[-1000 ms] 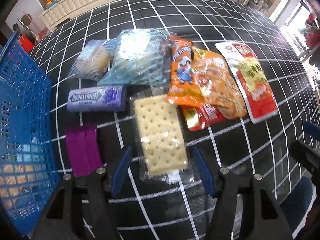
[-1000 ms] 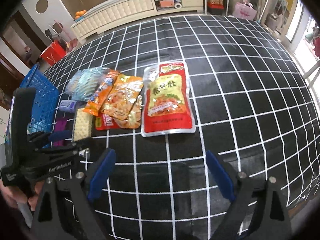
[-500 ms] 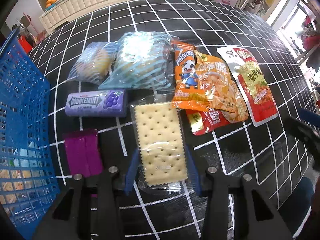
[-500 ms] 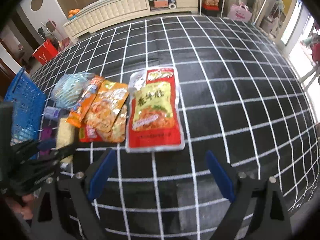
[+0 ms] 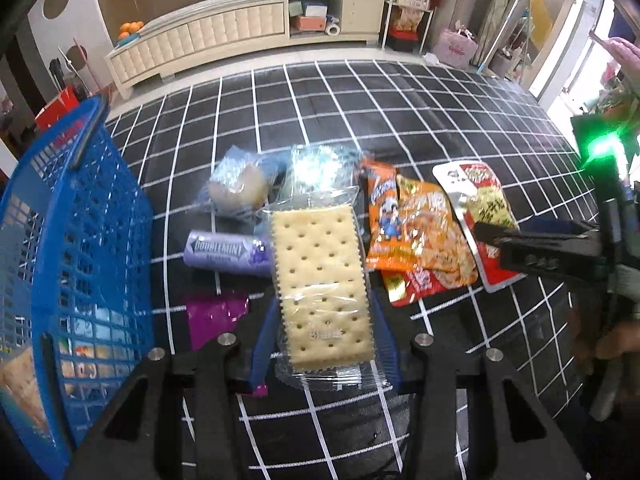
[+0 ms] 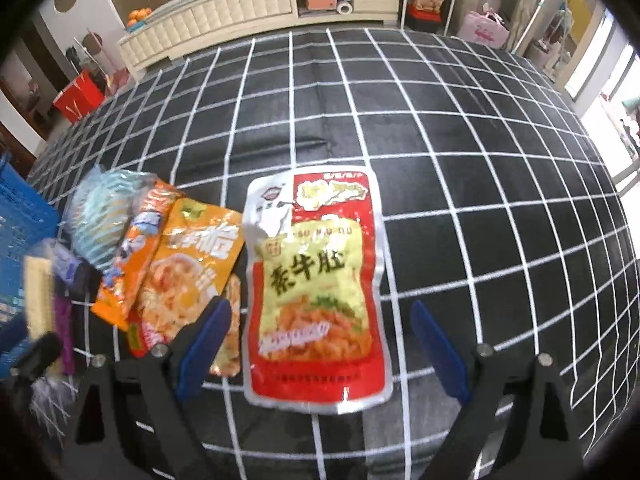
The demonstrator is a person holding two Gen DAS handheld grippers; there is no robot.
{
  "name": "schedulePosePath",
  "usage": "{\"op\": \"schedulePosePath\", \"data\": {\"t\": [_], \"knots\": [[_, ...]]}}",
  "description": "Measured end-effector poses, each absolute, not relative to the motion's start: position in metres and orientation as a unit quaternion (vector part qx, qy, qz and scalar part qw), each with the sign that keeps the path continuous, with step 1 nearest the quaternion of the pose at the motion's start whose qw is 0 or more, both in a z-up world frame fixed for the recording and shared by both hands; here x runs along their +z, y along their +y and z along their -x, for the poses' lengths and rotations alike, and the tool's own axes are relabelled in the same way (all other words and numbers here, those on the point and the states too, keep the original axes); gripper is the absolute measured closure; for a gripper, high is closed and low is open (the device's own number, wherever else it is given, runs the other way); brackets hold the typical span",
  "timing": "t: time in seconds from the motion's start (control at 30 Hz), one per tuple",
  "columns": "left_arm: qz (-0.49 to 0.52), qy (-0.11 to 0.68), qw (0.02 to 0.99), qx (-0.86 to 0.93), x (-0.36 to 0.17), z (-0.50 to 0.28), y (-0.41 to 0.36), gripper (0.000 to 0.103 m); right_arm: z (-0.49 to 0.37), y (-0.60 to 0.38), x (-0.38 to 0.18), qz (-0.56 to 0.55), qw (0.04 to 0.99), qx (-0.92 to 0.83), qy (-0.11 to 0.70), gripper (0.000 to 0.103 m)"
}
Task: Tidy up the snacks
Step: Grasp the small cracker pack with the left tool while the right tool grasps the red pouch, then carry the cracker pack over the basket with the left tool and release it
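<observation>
My left gripper [image 5: 325, 342] is shut on a clear-wrapped cracker pack [image 5: 320, 276] and holds it raised above the table. A blue basket [image 5: 68, 248] stands at the left with snacks inside. A purple Doublemint pack [image 5: 226, 254], a purple wrapper [image 5: 214, 318], two clear bun bags [image 5: 248, 184], orange snack bags [image 5: 416, 236] and a red pouch [image 5: 486, 204] lie on the black checked cloth. My right gripper [image 6: 320, 350] is open, its fingers either side of the red pouch [image 6: 316, 280].
The right gripper's body [image 5: 560, 248] shows at the right of the left wrist view. The orange bags [image 6: 180, 272] overlap just left of the red pouch. A cream cabinet [image 6: 224, 12] stands beyond the table's far edge.
My left gripper closed on the cracker pack and lifted it off the cloth. My right gripper moved forward over the red pouch, still open.
</observation>
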State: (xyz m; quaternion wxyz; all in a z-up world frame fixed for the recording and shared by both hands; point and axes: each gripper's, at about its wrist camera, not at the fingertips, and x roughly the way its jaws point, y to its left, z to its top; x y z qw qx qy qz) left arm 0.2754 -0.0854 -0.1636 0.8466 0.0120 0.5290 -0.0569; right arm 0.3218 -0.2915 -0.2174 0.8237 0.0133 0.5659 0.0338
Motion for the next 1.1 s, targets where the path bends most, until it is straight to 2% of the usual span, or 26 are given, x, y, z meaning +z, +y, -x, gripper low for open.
{"op": "schedulePosePath", "data": {"t": [0.37,0.43,0.47,0.5,0.53,0.8,1.1], "knots": [[-0.008,0.532,0.844,-0.063,-0.176,-0.293,-0.084,0.061,-0.33,-0.284,-0.227,0.036,0.834,0.036,0.55,0.011],[-0.007,0.534,0.843,-0.066,-0.179,-0.293,-0.087,0.061,-0.324,-0.275,-0.223,0.052,0.838,0.055,0.54,0.034],[-0.007,0.534,0.843,-0.068,-0.18,-0.293,-0.088,0.061,-0.321,-0.268,-0.223,0.058,0.839,0.058,0.538,0.04],[-0.007,0.533,0.843,-0.068,-0.18,-0.292,-0.089,0.061,-0.319,-0.262,-0.221,0.065,0.84,0.063,0.535,0.053],[-0.005,0.533,0.843,-0.067,-0.18,-0.29,-0.089,0.061,-0.318,-0.257,-0.221,0.067,0.841,0.059,0.534,0.058],[-0.009,0.523,0.849,-0.073,-0.163,-0.273,-0.083,0.061,-0.303,-0.275,-0.205,0.004,0.84,0.064,0.538,0.061],[0.002,0.487,0.869,-0.086,-0.115,-0.234,-0.068,0.061,-0.248,-0.248,-0.132,-0.012,0.865,0.097,0.493,0.061]]}}
